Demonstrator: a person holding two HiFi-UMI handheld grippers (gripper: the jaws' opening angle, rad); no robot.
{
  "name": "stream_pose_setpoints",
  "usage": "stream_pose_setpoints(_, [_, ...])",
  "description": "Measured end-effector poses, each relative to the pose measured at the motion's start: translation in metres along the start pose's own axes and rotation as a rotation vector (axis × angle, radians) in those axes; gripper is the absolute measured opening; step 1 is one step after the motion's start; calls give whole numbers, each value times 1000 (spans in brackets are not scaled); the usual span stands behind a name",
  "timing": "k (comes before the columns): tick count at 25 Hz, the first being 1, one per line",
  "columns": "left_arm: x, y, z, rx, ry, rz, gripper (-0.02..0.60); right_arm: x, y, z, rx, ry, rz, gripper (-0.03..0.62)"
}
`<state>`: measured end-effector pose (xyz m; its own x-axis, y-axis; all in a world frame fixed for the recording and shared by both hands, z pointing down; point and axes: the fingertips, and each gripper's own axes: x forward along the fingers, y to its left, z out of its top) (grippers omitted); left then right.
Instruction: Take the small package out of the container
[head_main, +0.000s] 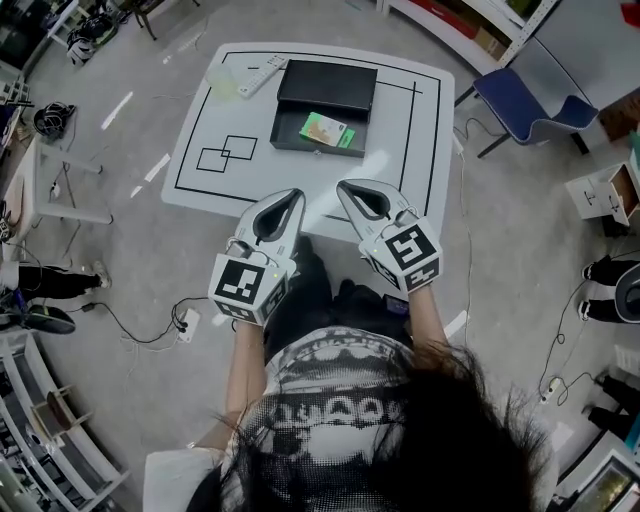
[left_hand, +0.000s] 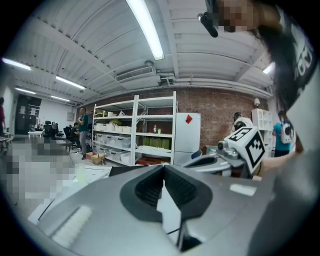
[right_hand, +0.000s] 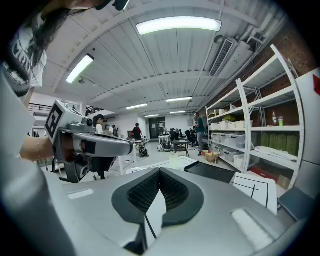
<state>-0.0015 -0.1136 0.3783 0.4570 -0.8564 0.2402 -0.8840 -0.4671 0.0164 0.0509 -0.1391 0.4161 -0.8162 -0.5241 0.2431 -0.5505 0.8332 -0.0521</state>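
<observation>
A black container (head_main: 322, 108) stands on the white table (head_main: 200, 120) with its lid folded back. The small green package (head_main: 328, 130) lies in its open tray. Both grippers hover side by side over the table's near edge, well short of the container. My left gripper (head_main: 297, 193) is shut with nothing between its fingers. My right gripper (head_main: 343, 186) is shut and empty too. In the left gripper view the left gripper (left_hand: 163, 169) points over the table, jaw tips together. In the right gripper view the right gripper (right_hand: 160, 172) looks the same, and the black lid (right_hand: 215, 172) shows beyond it.
A white flat object (head_main: 262, 73) and a pale cup (head_main: 222, 85) lie by the table's far left corner. Black lines mark the tabletop. A blue chair (head_main: 530, 105) stands to the right. Cables and a power strip (head_main: 185, 320) lie on the floor at left. Shelving (left_hand: 140, 132) lines the far wall.
</observation>
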Motion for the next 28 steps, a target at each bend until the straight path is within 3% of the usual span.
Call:
stream_pose_setpoints(14, [54, 106, 4, -31, 5, -111, 0, 113, -43, 10, 26, 90, -83, -2])
stream_pose_setpoints(28, [93, 175, -9, -54, 53, -221, 0, 192, -91, -28, 29, 267, -154, 10])
